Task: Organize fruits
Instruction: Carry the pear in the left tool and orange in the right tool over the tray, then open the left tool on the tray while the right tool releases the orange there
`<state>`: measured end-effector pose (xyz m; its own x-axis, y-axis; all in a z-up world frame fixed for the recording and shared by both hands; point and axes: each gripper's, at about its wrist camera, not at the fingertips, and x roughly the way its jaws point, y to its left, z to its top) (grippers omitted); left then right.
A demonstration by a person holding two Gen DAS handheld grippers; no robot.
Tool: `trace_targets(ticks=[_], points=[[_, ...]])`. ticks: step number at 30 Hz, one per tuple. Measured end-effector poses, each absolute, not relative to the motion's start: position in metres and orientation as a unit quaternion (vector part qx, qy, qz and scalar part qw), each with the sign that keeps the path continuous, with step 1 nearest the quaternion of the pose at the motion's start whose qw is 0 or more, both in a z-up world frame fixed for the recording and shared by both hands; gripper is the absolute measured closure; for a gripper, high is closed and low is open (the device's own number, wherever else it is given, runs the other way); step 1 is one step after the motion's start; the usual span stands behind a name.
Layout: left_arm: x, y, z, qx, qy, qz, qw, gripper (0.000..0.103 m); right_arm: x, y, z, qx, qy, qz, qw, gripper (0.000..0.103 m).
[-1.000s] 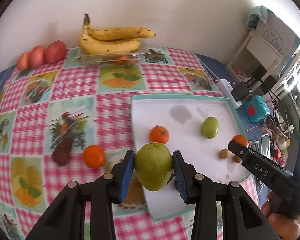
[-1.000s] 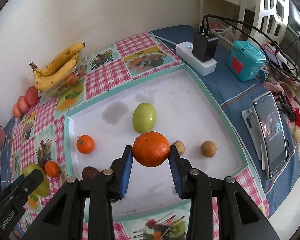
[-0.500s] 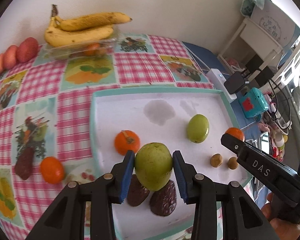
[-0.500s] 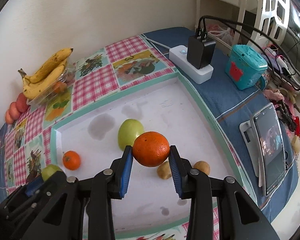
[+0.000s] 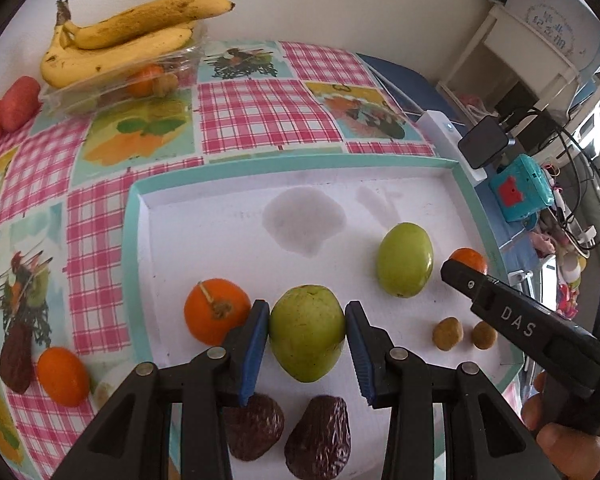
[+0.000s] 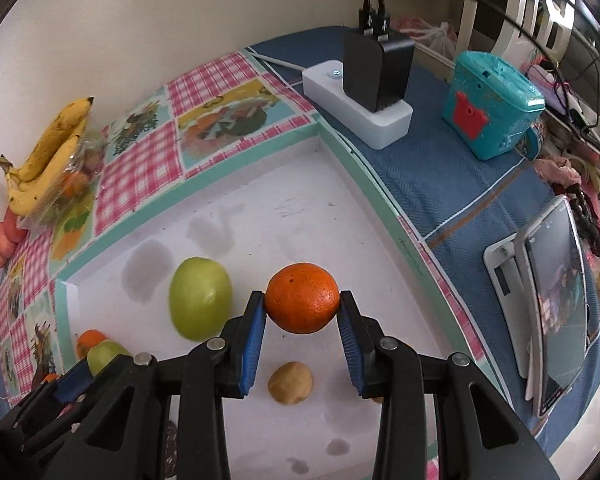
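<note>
Over the last second we have carried both fruits in over the white tray (image 5: 204,216) and lowered them, so the green pear (image 5: 306,332) in our left gripper (image 5: 307,346) now hangs over the tray's near half, with the small orange (image 5: 216,308) at its 9 o'clock and two dark wrinkled fruits (image 5: 284,432) at 6 o'clock. That suggests set-down is close. Both grippers tilt steeply downward, the left pinching the pear, the right gripper (image 6: 302,344) pinching the orange (image 6: 302,298) above a small brown fruit (image 6: 290,382), with the lying green fruit (image 6: 200,298) at its 9 o'clock.
</note>
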<state>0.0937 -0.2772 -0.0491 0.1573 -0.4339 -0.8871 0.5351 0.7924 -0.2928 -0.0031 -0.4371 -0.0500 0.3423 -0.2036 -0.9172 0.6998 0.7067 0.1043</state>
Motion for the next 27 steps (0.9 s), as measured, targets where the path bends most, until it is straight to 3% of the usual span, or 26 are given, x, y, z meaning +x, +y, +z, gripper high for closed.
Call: trace_targets(ticks=[21,23,27], points=[[0.097,-0.287,-0.049,0.072,0.561,-0.323,0.759,0.059,0.005,-0.443,-0.065,0.245,0.505,-0.292,0.774,0.063],[0.097,-0.285,-0.046,0.071,0.563,-0.322,0.758,0.058,0.005,-0.443,-0.065,0.243,0.507,-0.293,0.773,0.056],[0.097,-0.277,-0.035,0.064,0.564,-0.321,0.758,0.05,0.004,-0.443,-0.061,0.24,0.508,-0.298,0.772,0.056]])
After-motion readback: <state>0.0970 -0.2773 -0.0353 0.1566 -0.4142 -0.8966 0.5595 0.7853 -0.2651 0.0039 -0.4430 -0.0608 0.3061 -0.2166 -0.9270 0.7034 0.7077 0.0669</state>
